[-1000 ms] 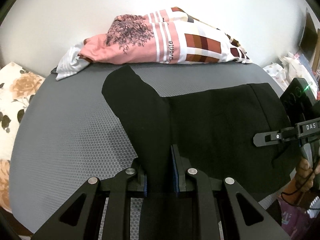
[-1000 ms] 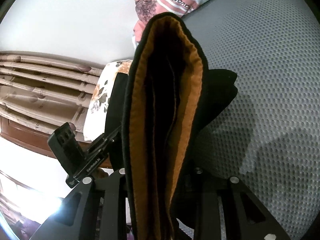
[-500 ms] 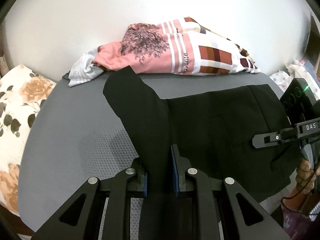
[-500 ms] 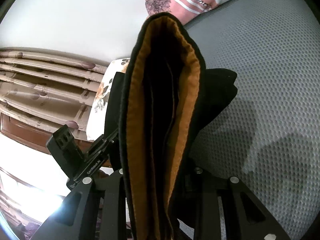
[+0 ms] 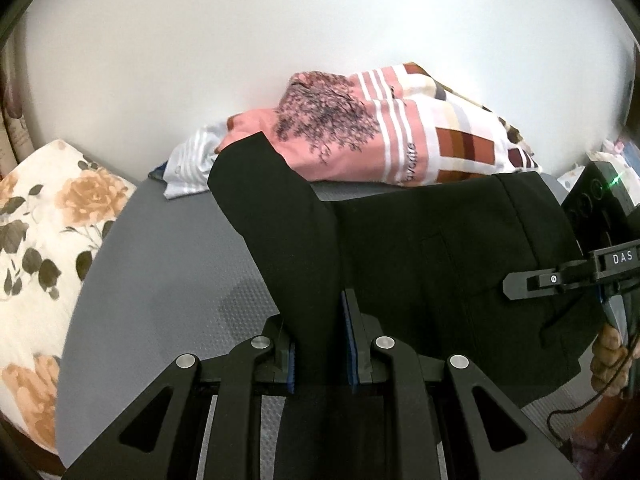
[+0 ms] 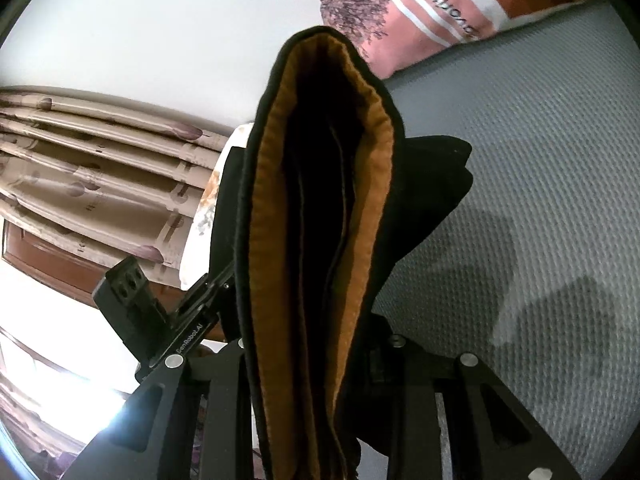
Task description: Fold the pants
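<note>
Pants [image 5: 420, 264] fill both clamped hand-held grippers, left [image 5: 320, 332] and right [image 6: 316, 344], hiding their pads.

"DAS" in white caps on the black bar of the right gripper [image 5: 516, 286], seen from left wrist cam.
"GenRobot.AI" in small white print on the black arm of the left gripper [image 6: 230, 276], right wrist cam.
Pink striped cloth [image 5: 400, 148]: black lettering, partly legible, "...avorite"; upside down in right wrist view.
</note>
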### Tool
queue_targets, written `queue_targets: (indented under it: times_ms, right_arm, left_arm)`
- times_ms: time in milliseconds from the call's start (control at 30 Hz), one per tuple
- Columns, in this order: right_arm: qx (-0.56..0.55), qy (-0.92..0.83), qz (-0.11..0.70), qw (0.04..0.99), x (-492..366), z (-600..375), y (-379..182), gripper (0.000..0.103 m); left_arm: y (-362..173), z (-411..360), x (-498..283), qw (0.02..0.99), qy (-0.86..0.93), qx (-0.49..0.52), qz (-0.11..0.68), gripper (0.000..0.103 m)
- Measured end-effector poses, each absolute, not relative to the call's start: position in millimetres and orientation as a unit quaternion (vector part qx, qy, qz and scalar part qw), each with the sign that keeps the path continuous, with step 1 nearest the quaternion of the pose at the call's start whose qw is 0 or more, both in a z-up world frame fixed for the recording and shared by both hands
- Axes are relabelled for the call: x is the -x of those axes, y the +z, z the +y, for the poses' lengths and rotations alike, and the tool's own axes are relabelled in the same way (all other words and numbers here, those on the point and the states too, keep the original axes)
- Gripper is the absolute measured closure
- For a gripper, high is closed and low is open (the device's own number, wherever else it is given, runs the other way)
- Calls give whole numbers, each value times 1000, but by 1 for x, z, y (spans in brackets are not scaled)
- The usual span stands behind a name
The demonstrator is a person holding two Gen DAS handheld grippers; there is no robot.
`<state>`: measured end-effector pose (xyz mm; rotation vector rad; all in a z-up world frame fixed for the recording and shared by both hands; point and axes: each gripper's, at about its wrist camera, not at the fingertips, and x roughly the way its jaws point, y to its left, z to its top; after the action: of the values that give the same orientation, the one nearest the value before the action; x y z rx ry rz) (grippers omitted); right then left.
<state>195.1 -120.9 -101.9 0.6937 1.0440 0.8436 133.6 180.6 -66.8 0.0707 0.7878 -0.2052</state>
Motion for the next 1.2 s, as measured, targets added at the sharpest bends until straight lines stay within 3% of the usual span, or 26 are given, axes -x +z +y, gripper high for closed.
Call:
queue_targets:
  times_ms: [1200]
  right_arm:
    - [-300,401,481,719,-303,-62,-97,76]
  left_arm:
    - [-87,238,-242,922,-47,-29,382,84]
